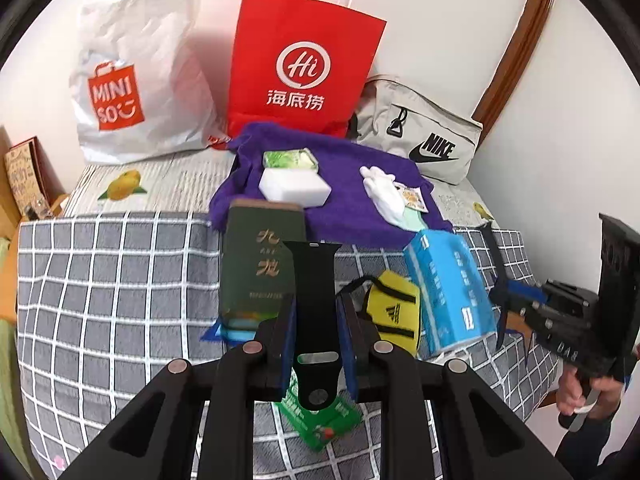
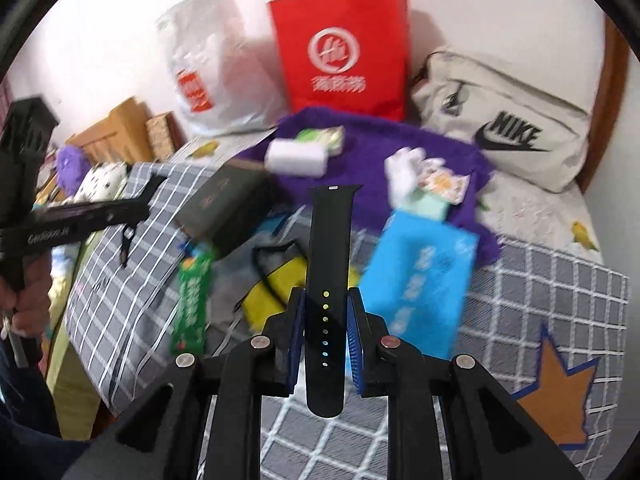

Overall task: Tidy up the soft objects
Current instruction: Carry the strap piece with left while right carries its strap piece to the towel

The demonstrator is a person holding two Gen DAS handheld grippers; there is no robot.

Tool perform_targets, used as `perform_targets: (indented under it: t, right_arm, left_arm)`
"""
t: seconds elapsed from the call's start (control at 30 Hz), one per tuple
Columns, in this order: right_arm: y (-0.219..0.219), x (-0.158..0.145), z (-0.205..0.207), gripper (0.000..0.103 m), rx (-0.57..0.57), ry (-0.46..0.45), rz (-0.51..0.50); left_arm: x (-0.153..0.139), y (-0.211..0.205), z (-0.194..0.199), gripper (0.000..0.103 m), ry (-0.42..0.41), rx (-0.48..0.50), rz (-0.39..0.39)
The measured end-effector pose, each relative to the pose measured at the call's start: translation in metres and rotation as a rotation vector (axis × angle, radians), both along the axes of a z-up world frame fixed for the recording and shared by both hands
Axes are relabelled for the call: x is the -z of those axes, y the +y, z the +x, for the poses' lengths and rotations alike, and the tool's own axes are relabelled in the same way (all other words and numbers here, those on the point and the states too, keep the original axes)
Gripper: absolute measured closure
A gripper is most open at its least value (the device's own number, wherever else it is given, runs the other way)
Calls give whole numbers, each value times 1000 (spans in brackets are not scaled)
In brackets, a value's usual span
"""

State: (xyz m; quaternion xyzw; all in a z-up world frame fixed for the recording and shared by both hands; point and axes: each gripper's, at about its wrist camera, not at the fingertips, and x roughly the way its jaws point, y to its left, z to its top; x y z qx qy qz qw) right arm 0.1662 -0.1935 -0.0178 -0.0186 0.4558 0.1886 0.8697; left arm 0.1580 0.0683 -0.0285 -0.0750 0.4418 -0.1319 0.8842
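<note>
My left gripper (image 1: 315, 322) is shut on a black watch strap half with a buckle slot (image 1: 314, 292), held upright above the bed. My right gripper (image 2: 327, 322) is shut on the other black strap half with holes (image 2: 329, 280); it also shows at the right of the left wrist view (image 1: 500, 300). On the purple towel (image 1: 352, 196) lie a white sponge block (image 1: 295, 189), a green packet (image 1: 289, 159) and a white glove (image 1: 382, 192). A yellow pouch (image 1: 396, 312), a blue tissue pack (image 1: 448, 288), a dark green box (image 1: 260, 264) and a green packet (image 1: 320, 420) lie on the checked blanket.
A white Miniso bag (image 1: 132, 80), a red paper bag (image 1: 304, 64) and a grey Nike bag (image 1: 424, 136) stand along the wall at the back. The checked blanket (image 1: 120, 288) covers the bed front. A wooden headboard (image 2: 116, 132) and plush items are to the left.
</note>
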Motion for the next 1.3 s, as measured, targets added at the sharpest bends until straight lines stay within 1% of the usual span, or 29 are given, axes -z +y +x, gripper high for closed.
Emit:
perform_targets:
  t: [0.17,0.3,0.6,0.83,1.13,1.3]
  right_arm:
    - [-16,-11,25,83,41,-31,-34]
    - [-27,-14,50,83,68,-40,-38]
    - [-37,-8,92,83,104,-35,8]
    - [-38,4,125,83,98,-15,3]
    - [-43,34,166,83,105,48,6]
    - [-38,52,182,83,88,77,-7]
  left_arm:
    - [-7,-7,20,84,-5,16,12]
    - [-13,-12,40,84,-9,28,31]
    - [-20,-21,83,84,-21,42,41]
    - [-8,-31,121,84,5,46,17]
    - [12,-52,172,84,55,65,16]
    - [29,-66,197,84,97,70,20]
